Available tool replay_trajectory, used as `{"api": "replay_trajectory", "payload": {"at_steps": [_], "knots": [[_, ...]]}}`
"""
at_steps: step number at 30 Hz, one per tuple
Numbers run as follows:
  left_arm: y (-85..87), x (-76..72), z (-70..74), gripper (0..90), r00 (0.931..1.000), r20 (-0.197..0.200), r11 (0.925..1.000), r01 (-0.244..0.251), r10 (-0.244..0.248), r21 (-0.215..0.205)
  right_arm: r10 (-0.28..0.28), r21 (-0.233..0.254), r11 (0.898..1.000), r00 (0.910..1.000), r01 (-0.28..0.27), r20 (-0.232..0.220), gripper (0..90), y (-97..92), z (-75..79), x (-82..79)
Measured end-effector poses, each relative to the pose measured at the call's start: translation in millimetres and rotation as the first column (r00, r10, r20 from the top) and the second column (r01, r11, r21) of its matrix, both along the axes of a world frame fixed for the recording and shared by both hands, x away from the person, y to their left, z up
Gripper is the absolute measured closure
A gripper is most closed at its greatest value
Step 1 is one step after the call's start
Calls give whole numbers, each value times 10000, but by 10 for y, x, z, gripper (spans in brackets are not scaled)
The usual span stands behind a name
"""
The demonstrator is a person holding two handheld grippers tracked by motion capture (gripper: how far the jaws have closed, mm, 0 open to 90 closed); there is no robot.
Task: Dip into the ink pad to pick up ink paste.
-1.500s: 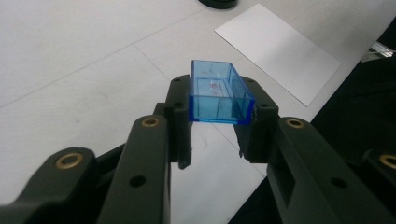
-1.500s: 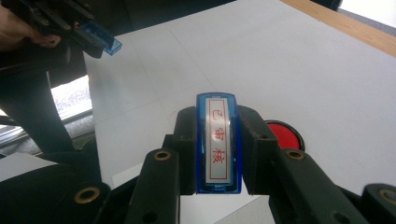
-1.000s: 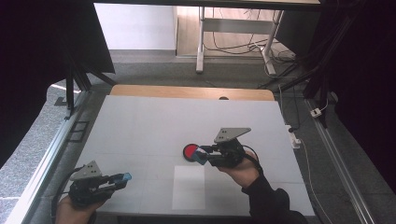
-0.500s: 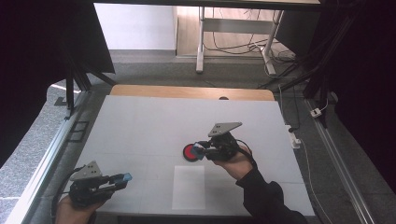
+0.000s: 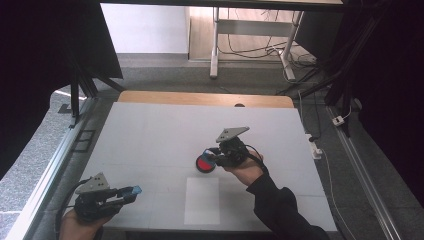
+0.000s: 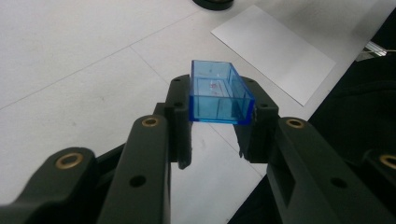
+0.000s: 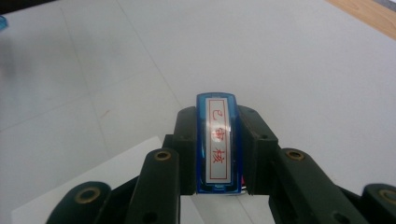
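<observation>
blue plastic clamped in both grippers

blue stamp body [image 7: 218, 142], its label with red characters facing up, sits pinched tight between the right gripper [image 5: 216, 155] jaws, held over a red ink pad [image 5: 205, 163] near the table's [image 5: 150, 135] middle. left gripper [image 5: 131, 191] is closed on a clear blue cap [image 6: 218, 92], low by the table's near left corner. a white paper sheet [image 5: 202, 200] lies between them near the front edge; bare tabletop stretches beyond.
</observation>
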State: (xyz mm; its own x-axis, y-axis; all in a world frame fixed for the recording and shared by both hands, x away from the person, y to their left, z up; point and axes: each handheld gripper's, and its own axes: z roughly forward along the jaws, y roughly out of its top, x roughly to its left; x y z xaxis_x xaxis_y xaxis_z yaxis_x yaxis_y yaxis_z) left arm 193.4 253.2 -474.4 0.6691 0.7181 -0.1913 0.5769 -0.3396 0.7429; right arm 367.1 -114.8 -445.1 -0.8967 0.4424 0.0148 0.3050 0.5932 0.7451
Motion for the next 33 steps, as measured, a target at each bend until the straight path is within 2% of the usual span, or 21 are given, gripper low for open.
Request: {"api": "replay_trajectory", "payload": {"at_steps": [9,14,21,33], "knots": [[-1,-2,-1,687,10000,-4,10000,13,-13,8,-75,-636,9979,9999,82,113,713,95,-125,122],[-2,-3,-1,688,10000,-5,10000,18,-18,10,-133,-746,9971,9998,122,-138,713,122,-207,187],[-1,-6,-2,687,10000,-7,10000,21,-21,6,-218,-958,9952,9994,191,-266,713,159,-288,258],[2,-10,-3,688,10000,4,10000,41,-41,5,-326,-1203,9923,9990,287,-309,714,193,-353,315]]}}
